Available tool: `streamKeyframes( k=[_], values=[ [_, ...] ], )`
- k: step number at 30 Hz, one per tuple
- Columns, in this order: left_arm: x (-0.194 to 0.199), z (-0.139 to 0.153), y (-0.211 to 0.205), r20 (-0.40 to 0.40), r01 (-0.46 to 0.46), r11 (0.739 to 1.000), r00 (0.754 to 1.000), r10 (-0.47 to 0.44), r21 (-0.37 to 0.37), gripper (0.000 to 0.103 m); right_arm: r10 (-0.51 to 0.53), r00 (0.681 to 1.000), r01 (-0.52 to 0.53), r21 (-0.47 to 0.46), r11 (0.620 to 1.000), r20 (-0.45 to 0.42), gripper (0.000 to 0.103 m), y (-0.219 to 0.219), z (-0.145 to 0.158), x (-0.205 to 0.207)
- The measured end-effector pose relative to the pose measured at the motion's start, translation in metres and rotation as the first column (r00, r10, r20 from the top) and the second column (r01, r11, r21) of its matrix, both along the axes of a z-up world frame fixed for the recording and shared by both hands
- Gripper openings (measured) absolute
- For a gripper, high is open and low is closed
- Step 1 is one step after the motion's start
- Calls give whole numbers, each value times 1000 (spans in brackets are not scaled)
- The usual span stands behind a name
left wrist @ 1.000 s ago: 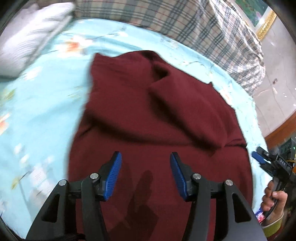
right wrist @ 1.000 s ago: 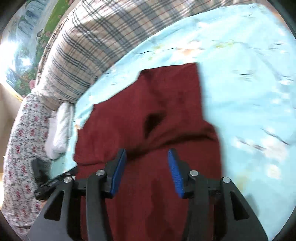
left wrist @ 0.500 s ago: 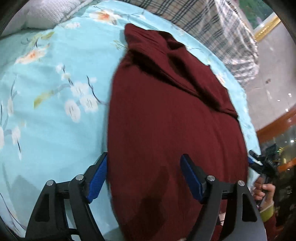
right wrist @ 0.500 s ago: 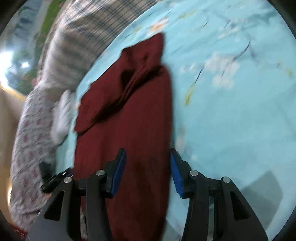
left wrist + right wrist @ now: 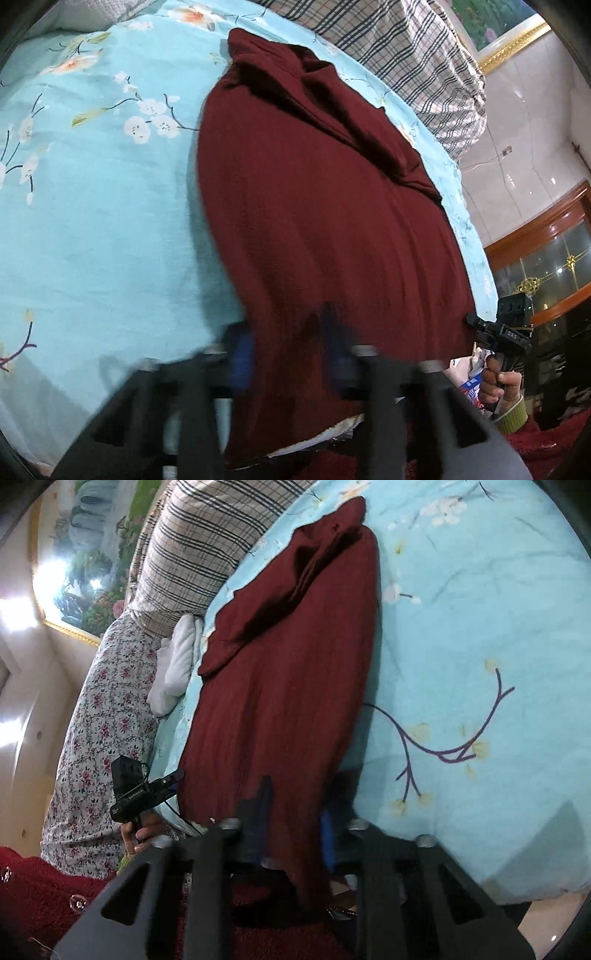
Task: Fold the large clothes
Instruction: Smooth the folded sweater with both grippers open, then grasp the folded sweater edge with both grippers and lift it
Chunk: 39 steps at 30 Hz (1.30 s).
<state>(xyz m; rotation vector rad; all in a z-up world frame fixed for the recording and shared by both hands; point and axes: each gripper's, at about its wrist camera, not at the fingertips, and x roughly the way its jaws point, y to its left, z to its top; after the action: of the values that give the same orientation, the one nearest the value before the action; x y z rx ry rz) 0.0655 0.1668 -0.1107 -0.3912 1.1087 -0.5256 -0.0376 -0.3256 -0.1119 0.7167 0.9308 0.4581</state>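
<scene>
Dark-red knit garment (image 5: 325,229) — long, partly folded, lengthwise on the floral bedsheet, near hem overhanging the edge.

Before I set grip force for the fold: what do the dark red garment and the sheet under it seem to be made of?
The dark red garment looks like a soft matte knit, perhaps wool or acrylic: fine lengthwise ribs, no sheen, limp drape over the bed's edge. The light blue floral sheet looks like a smooth woven cotton or blend: flat printed blossoms, a faint weave, few creases. The fibre of neither can be told for sure.

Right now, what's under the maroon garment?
The maroon garment lies on the light blue floral bedsheet, its near hem hanging over the bed's edge. Whatever sits beneath the cloth itself is covered and cannot be seen.
</scene>
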Motion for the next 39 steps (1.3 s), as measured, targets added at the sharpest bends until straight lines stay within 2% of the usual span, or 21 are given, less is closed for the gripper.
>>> streamKeyframes(
  k=[1,5,13,18,26,30,36,39],
  values=[
    [0,-1,0,-3,-1,1000,1000,1,4,10,-1,1000,0,-11,1000,-9,6,1,-2,3],
    [-5,11,-3,57,-19,999,998,16,43,7,17,999,-16,-18,1000,28,5,5,7,4],
    [1,71,2,190,-69,996,979,77,-50,6,-13,981,-2,80,997,196,5,-10,63,12],
    [33,110,0,269,-85,989,956,114,-118,5,-60,957,24,128,992,283,5,-21,94,37],
    [128,146,-16,331,-150,981,926,183,-124,5,-131,942,102,108,989,310,5,-39,119,127],
    [199,138,-34,304,-205,976,927,219,-77,4,-186,948,175,65,982,257,5,-51,113,192],
    [280,85,-47,216,-266,964,942,257,15,4,-269,952,273,-10,962,143,5,-69,74,268],
    [302,62,-45,175,-279,960,946,273,11,4,-281,954,286,-40,957,105,5,-73,58,287]
  ],
)
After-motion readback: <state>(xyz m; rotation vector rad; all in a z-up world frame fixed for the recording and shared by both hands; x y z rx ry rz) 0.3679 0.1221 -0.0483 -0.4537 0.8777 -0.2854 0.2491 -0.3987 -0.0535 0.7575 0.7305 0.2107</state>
